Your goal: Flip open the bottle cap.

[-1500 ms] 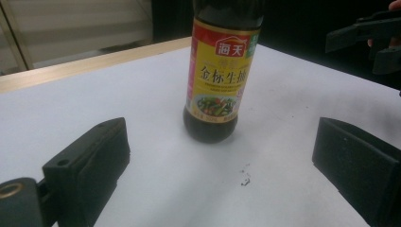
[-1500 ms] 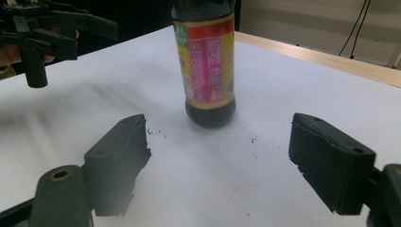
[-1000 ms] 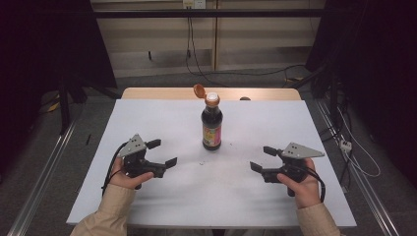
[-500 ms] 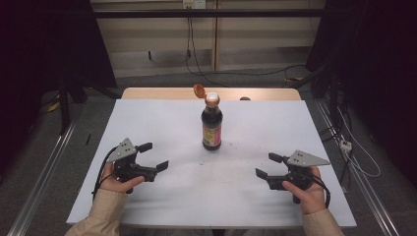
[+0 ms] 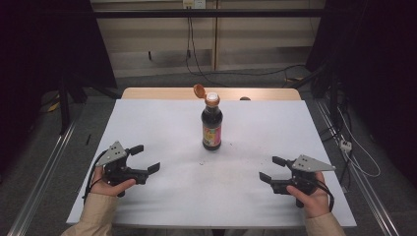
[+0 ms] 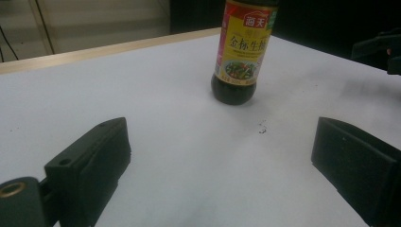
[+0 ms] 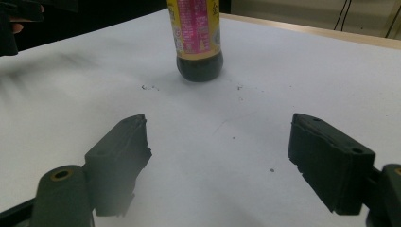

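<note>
Left tongs: released, jaws wide apart with nothing between them, held low over the bench in the person's left hand.
Right tongs: released as well, jaws spread and empty, held low over the bench in the right hand.
Bottle: a dark sauce bottle standing upright, ahead of both tongs and roughly midway between them, well apart from each; in the left gripper view it stands ahead and a little right of centre, in the right gripper view ahead and left of centre.
Cap: orange flip lid, swung open and hanging back from the neck on the side toward the left tongs.
Label: yellow and red with a picture of greens faces the left tongs; a yellow and pink printed side faces the right tongs.
Bench: white sheet over a wooden top, whose bare edge shows past the bottle.
In the way: only bare white surface lies between either tongs and the bottle.
Specks: a few small dark crumbs on the sheet, just on the tongs' side of the bottle's base.
Beyond the bench: cables trail over the floor.
</note>
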`<state>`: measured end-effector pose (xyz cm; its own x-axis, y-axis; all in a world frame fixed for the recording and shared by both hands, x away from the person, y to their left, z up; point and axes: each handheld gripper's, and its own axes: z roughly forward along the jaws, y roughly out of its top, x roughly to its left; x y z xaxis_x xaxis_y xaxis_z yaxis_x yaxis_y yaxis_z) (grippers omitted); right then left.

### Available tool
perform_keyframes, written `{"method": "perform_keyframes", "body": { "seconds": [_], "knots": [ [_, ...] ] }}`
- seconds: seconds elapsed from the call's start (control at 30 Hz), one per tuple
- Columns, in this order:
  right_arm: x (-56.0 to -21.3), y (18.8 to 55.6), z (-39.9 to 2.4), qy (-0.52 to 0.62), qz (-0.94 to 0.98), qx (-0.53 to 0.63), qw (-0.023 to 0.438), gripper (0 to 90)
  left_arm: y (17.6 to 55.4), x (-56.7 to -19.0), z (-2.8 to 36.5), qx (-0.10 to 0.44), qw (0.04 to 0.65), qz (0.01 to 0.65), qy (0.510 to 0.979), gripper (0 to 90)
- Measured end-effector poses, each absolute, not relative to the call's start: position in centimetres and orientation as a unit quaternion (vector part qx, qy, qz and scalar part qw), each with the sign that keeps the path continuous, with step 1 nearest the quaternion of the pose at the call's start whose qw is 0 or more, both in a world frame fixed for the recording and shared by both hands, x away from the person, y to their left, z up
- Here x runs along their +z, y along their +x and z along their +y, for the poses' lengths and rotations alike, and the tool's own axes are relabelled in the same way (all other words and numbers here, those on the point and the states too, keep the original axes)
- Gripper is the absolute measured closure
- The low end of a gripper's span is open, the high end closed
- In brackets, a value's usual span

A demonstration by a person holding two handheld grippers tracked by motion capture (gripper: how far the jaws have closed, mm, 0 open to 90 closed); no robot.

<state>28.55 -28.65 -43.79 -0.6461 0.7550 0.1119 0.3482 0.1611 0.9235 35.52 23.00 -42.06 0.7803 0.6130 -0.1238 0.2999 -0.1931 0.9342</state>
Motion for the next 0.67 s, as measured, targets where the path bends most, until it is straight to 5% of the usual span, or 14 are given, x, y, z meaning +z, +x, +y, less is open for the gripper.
{"method": "perform_keyframes", "body": {
  "seconds": [0.67],
  "knots": [
    [-44.14, 28.22, -29.26, 0.383, 0.732, 0.526, 0.202, 20.5, 35.09, -42.76, 23.6, 0.143, 0.548, 0.306, 0.765, 5.9]
  ]
}}
